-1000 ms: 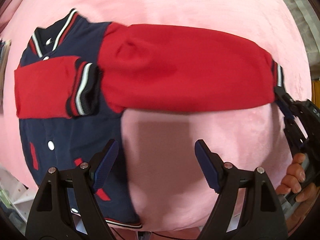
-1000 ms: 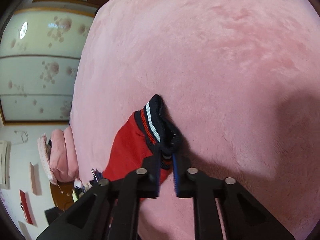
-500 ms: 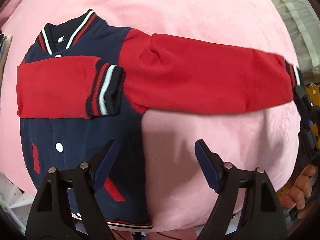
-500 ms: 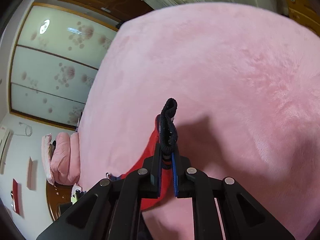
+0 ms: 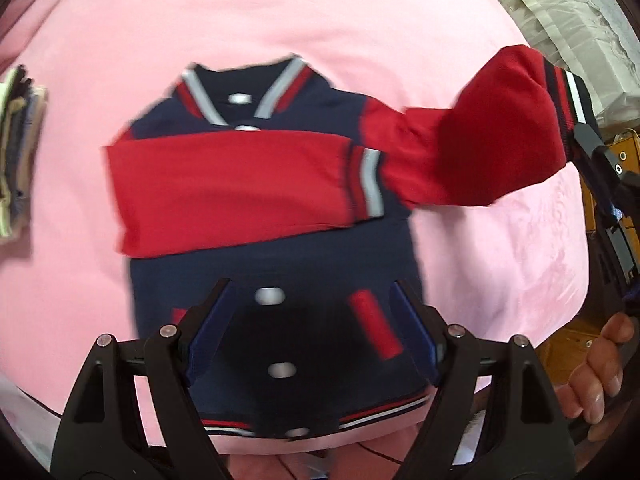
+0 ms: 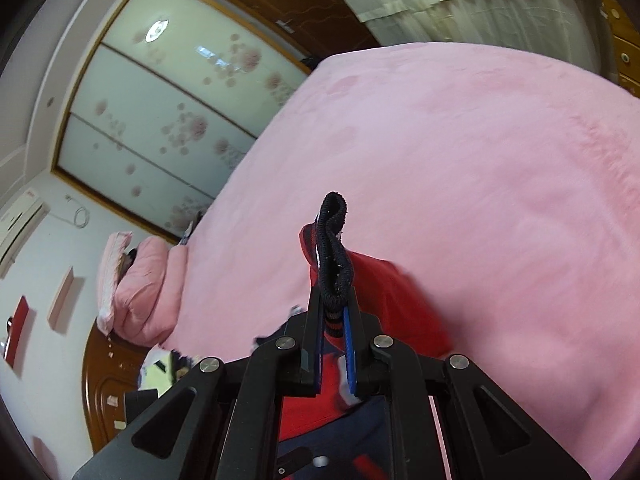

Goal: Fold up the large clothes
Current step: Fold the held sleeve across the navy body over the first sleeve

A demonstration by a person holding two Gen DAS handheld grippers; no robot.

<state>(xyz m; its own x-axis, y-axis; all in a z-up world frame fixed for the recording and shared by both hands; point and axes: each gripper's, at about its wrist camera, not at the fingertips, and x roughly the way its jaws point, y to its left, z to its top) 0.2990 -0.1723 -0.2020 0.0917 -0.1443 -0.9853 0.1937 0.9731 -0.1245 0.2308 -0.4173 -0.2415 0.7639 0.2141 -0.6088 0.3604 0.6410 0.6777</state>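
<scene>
we've got the right gripper (image 6: pixel 333 334) fingers pinched on the cuff (image 6: pixel 334 240) to swing that sleeve over | left gripper (image 5: pixel 310 330) fingers wide, empty | jacket (image 5: pixel 272 308) flat on bed (image 5: pixel 280 20) right under them

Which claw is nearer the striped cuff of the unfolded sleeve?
Right. The right claw is clamped on that cuff; the left claw hangs open above the jacket's lower front, well away from it.

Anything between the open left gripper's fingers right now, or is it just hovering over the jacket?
Nothing is gripped: in the left wrist view the left gripper hangs open above the jacket, whose navy front shows through the gap.
</scene>
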